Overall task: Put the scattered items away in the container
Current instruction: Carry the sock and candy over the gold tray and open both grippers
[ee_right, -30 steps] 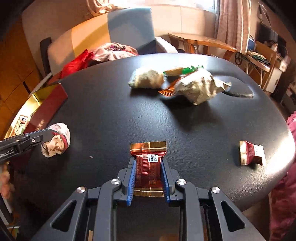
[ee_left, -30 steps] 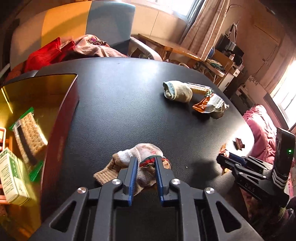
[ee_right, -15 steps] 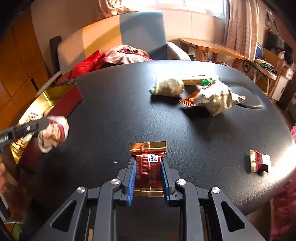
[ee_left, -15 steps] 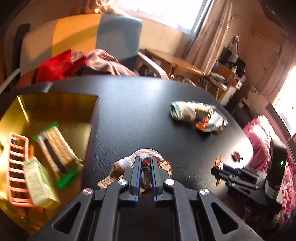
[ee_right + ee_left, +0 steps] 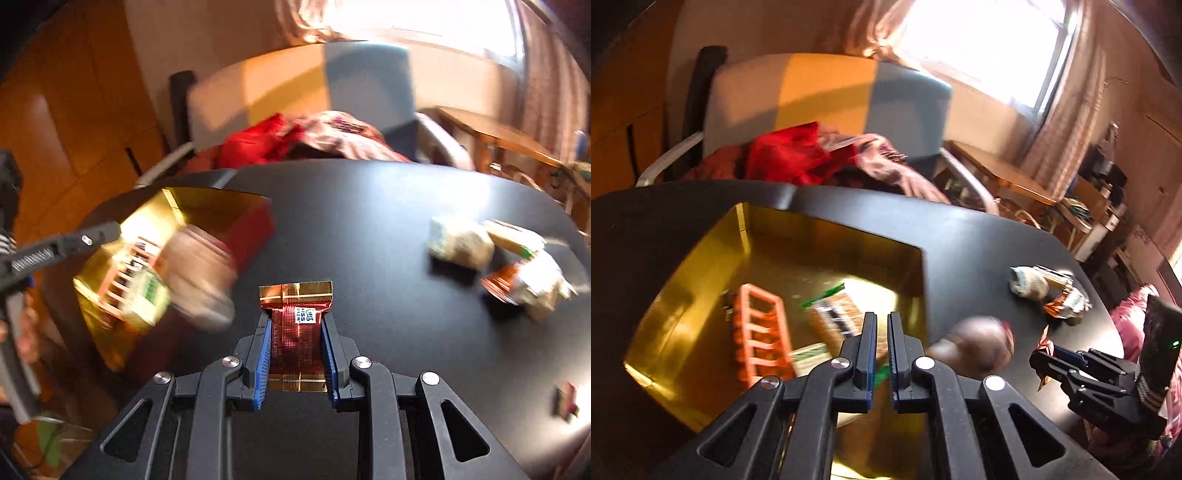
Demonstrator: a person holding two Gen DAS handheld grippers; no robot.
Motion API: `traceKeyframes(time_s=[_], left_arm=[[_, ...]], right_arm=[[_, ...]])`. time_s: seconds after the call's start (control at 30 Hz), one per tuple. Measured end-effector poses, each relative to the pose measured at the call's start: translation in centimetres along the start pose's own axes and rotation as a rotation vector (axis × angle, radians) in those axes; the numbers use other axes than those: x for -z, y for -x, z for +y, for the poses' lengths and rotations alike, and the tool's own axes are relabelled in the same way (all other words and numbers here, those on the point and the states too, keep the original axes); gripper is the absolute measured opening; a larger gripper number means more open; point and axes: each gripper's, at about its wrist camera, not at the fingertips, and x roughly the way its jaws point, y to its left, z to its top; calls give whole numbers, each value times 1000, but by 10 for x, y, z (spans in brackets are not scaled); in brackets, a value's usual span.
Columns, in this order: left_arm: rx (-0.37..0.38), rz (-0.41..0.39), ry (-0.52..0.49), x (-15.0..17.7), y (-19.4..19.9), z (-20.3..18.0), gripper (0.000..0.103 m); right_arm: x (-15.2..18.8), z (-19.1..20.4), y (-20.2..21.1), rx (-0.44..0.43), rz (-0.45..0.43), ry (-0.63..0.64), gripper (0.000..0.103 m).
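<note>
My left gripper (image 5: 881,317) hovers over the gold-lined box (image 5: 827,236), its fingers nearly together with nothing between them. The balled sock (image 5: 975,347) is a blur just right of it, loose. From the right wrist view that sock (image 5: 199,273) is blurred in the air by the red-sided box (image 5: 255,229), apart from the left gripper's finger (image 5: 74,242). My right gripper (image 5: 296,315) is shut on a red and gold candy packet (image 5: 297,332) above the black table (image 5: 369,221). The right gripper (image 5: 1039,360) also shows at the table's right edge.
The box holds an orange rack (image 5: 757,332), a cracker pack (image 5: 834,317) and a green-white carton (image 5: 809,356). A rolled sock (image 5: 460,240), crumpled snack wrappers (image 5: 524,284) and a small candy (image 5: 567,398) lie on the table. A chair with red clothes (image 5: 798,155) stands behind.
My left gripper carried the sock up and left over the box, and the sock has come out of its fingers. My right gripper kept hold of the candy packet and swung left.
</note>
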Motion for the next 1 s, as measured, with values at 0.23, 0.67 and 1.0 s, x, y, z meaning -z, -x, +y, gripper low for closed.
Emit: traceKeyframes(time_s=[0.23, 0.67, 1.0], left_arm=[[12, 6, -1, 7, 7, 12, 20], [211, 228, -276, 55, -68, -124, 60], [249, 338, -282, 77, -124, -158, 48]], right_arm=[[-14, 28, -30, -13, 19, 42, 25], [0, -65, 21, 141, -50, -160, 25], [14, -91, 34, 178, -54, -215, 25]])
